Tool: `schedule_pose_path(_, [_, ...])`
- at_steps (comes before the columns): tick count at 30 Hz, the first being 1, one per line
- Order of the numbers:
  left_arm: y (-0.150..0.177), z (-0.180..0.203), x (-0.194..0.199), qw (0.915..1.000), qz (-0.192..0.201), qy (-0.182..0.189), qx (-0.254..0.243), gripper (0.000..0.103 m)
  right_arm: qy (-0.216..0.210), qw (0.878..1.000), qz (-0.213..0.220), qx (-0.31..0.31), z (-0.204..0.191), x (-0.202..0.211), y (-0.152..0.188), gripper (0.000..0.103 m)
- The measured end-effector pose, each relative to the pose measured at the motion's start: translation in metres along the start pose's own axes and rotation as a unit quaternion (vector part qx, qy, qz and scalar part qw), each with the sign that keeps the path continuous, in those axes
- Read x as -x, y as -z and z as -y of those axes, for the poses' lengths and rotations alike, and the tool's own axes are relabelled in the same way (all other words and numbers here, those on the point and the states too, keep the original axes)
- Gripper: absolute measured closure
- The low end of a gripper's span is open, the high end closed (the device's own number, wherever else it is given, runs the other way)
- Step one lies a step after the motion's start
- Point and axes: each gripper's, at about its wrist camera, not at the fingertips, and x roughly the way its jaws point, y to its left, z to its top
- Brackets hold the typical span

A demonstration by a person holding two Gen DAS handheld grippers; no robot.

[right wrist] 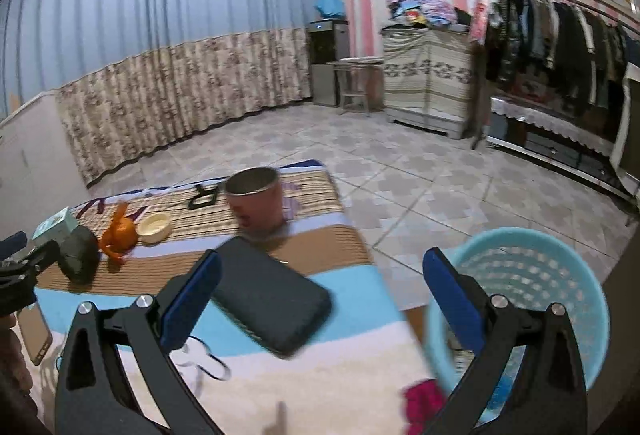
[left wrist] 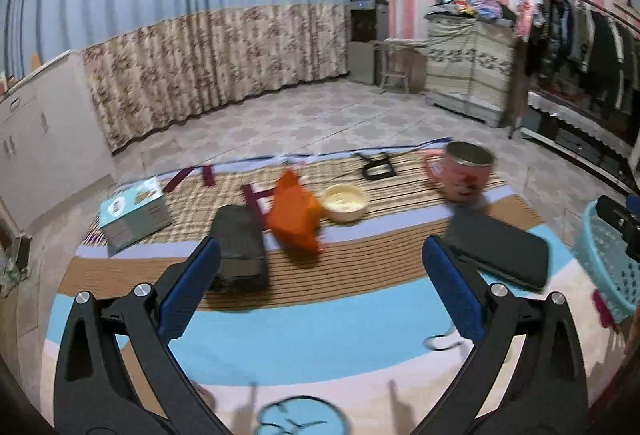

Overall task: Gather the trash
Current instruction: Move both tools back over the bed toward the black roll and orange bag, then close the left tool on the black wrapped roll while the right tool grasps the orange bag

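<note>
Showing no readable writing, teal box (left wrist: 134,215) sits beside orange wrapper (left wrist: 294,213).

A striped mat (left wrist: 360,319) lies on the tiled floor (left wrist: 304,115). On it, the orange wrapper (left wrist: 294,213) is the landmark: a cream bowl (left wrist: 345,202) just right of it, a dark grey block (left wrist: 240,245) just left, a teal box (left wrist: 134,213) farther left. A pink cup (left wrist: 464,171) and a flat black case (left wrist: 500,249) lie well to its right.

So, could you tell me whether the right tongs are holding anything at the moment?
No, the right tongs are open and empty, hanging between the black case and the basket.
</note>
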Motion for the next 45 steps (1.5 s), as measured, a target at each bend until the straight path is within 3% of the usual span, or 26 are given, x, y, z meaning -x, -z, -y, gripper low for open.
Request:
schedule_pose_path(7, [0.005, -0.034, -0.047, 0.9982, -0.050, -0.025, 0.022, 0.006, -0.011, 0.999, -0.012, 0.043, -0.047, -0.025, 0.002, 0.005])
schedule_pose_path(16, [0.008, -0.050, -0.101, 0.9939, -0.095, -0.054, 0.016, 0.007, -0.031, 0.996, -0.038, 0.079, -0.080, -0.062, -0.002, 0.005])
schedule_pose_path(18, [0.008, -0.055, -0.106, 0.9936, -0.103, -0.044, 0.016, 0.024, -0.033, 0.995, -0.045, 0.082, -0.084, -0.072, -0.001, 0.005])
schedule_pose_path(20, [0.008, -0.063, -0.110, 0.9929, -0.110, -0.039, 0.024, 0.031, -0.033, 0.994, -0.050, 0.086, -0.091, -0.079, 0.000, 0.005])
schedule_pose_path(24, [0.008, -0.082, -0.107, 0.9927, -0.107, -0.017, 0.053, 0.036, -0.045, 0.993, -0.061, 0.094, -0.107, -0.089, 0.004, 0.005])
schedule_pose_path(35, [0.011, -0.130, -0.047, 0.9932, -0.065, -0.079, 0.056, 0.036, -0.101, 0.983, -0.073, 0.134, -0.194, -0.092, 0.015, 0.005])
schedule_pose_path(41, [0.015, -0.160, -0.042, 0.9904, -0.055, -0.098, 0.080, 0.036, -0.119, 0.976, -0.089, 0.160, -0.236, -0.102, 0.024, 0.006])
schedule_pose_path(42, [0.015, -0.164, -0.042, 0.9901, -0.055, -0.097, 0.085, 0.036, -0.121, 0.975, -0.091, 0.161, -0.240, -0.103, 0.024, 0.009])
schedule_pose_path(45, [0.013, -0.169, -0.040, 0.9902, -0.042, -0.099, 0.089, 0.036, -0.132, 0.972, -0.099, 0.166, -0.255, -0.109, 0.023, 0.031])
